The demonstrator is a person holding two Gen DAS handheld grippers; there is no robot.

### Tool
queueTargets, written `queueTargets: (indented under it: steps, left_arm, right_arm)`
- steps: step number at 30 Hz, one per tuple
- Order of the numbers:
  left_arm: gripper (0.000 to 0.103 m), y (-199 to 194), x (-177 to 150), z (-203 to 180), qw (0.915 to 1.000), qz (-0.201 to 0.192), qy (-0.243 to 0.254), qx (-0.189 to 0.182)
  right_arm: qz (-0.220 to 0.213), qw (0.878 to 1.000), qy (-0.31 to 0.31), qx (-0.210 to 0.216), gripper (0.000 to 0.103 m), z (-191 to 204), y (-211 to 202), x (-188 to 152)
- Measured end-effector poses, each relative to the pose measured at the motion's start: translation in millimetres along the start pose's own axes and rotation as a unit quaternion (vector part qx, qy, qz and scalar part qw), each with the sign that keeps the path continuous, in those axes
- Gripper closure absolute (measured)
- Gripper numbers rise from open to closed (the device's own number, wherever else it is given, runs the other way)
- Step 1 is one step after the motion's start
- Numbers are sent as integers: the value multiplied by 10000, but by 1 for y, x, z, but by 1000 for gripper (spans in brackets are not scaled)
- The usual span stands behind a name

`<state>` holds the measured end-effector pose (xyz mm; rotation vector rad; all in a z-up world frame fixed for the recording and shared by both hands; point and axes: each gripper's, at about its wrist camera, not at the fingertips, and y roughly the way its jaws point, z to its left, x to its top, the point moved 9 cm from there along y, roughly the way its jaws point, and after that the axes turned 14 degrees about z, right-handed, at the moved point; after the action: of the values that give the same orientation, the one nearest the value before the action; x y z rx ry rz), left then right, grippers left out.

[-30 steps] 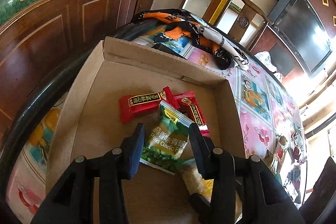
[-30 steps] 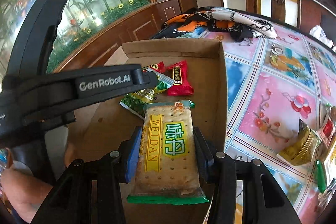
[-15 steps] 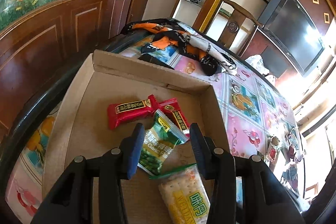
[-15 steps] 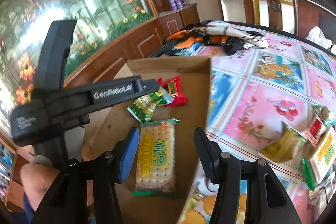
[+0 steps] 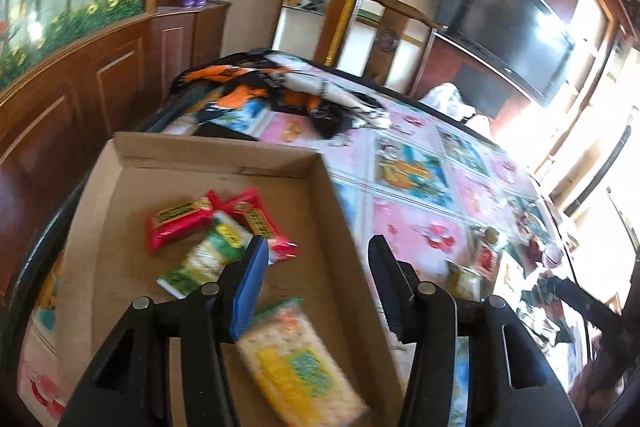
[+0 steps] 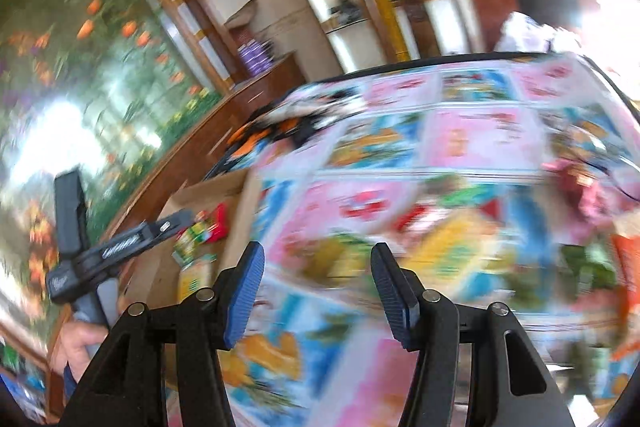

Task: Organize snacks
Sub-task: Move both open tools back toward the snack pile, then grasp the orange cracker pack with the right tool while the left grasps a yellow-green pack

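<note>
On my left, the cracker pack (image 5: 300, 359) that I had pinched in the right tool a second ago now lies flat in the cardboard box (image 5: 224, 163), just under and ahead of my left tool (image 5: 316, 279), so that piece is sorted. The green pea packet (image 5: 204, 259) sits just beyond the left tool's blue pad, with the two red candy wrappers (image 5: 180, 219) a little farther on, all loose on the box floor. The left tool has drawn back from the green packet; its jaws are opening with nothing between them, and it points down at a slant over the near right corner of the box. My left hand (image 6: 78, 341) shows at the edge of the right view, gripping the handle. Moving right, my right tool (image 6: 316, 283) has swung away from the box, which now sits off to its left; its jaws are opening too, empty, angled down over the flowered desk (image 6: 472, 135). Ahead and to its right lies a blurred heap of snacks (image 6: 460, 239), which I judge to be the next pick; the blur hides which packet is nearest.
</note>
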<state>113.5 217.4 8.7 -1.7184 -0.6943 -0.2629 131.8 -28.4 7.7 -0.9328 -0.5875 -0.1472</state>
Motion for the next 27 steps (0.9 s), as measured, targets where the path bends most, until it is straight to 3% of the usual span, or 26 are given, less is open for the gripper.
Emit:
queueTargets:
  steps: [2, 5, 7, 9, 16, 20, 27]
  left_arm:
    - [51, -3, -3, -13, 9999, 40, 124, -66]
    - [39, -8, -11, -36, 9991, 164, 269, -298]
    - [37, -9, -17, -55, 9979, 293, 434, -395]
    - [28, -4, -22, -75, 9963, 461, 584, -423]
    - [25, 49, -36, -135, 9839, 1269, 1249, 119]
    - [25, 77, -35, -136, 9813, 1488, 1129, 464]
    - [25, 111, -39, -136, 9787, 1661, 1022, 642]
  right_arm:
    - [-113, 9996, 241, -130, 40, -31, -17, -1]
    - [-295, 9966, 598, -490, 41, -77, -43, -3]
    - [-424, 9946, 792, -523, 41, -97, -60, -4]
    - [-558, 9916, 985, -620, 40, -119, -77, -5]
    - [-702, 9857, 1322, -775, 37, -160, -112, -14]
    - [-730, 9829, 1511, -760, 35, -177, -120, -16]
    - [-645, 9800, 1737, -723, 33, -191, -121, -20]
